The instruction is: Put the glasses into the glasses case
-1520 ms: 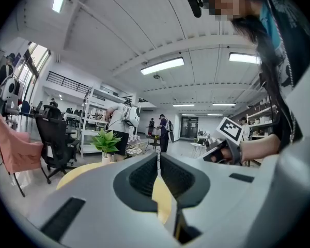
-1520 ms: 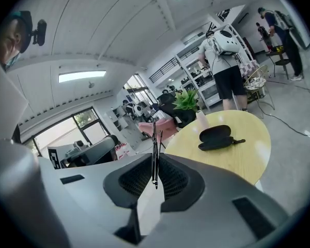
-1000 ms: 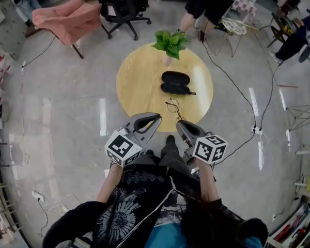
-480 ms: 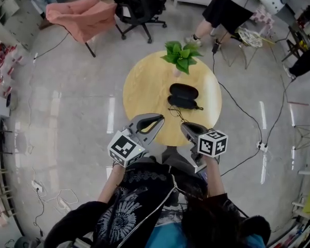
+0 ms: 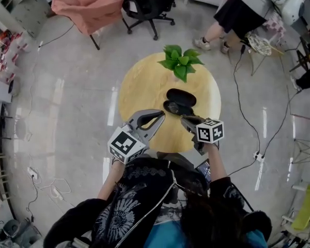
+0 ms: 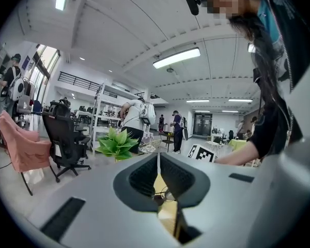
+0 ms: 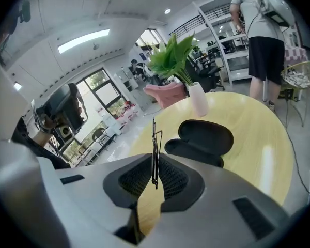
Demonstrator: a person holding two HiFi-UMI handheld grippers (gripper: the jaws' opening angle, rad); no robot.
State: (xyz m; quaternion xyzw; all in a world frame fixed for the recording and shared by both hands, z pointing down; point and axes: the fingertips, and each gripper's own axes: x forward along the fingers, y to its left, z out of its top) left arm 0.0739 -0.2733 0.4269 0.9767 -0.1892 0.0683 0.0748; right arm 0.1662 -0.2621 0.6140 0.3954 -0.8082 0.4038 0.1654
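**A:** Where are the thin dark wire-framed glasses (image 7: 154, 143) sitting?

**B:** They are being pinched edge-on by the right gripper (image 7: 154, 161); its jaws are pressing together on the frame, which is standing up above the tips, clear of the counter; the black hard-shell glasses case (image 7: 201, 138) is lying open just beyond them.

**A:** So how should the placing go?

**B:** I am reading this as the carry-in step; the grip is taking only a thin part of the frame, so I would be moving slowly to stop the glasses swinging; the nearer half of the case looks like the tray, and the far half looks like the raised lid; I would be lowering the frame flat into the tray before the jaws part.

**A:** And the other hand?

**B:** The left gripper (image 6: 157, 156) is hovering beside it with jaws closed and nothing between them; in the head view it (image 5: 159, 114) is pointing over the near edge of the round pale-wood counter (image 5: 139, 92), apart from the case (image 5: 180, 101); it could be steadying the case if it starts sliding, since that smooth top probably offers little friction.

**A:** Anything in the way?

**B:** The leafy green plant in a white vase (image 5: 181, 62) is standing behind the case at the far edge; it is well clear of the approach.
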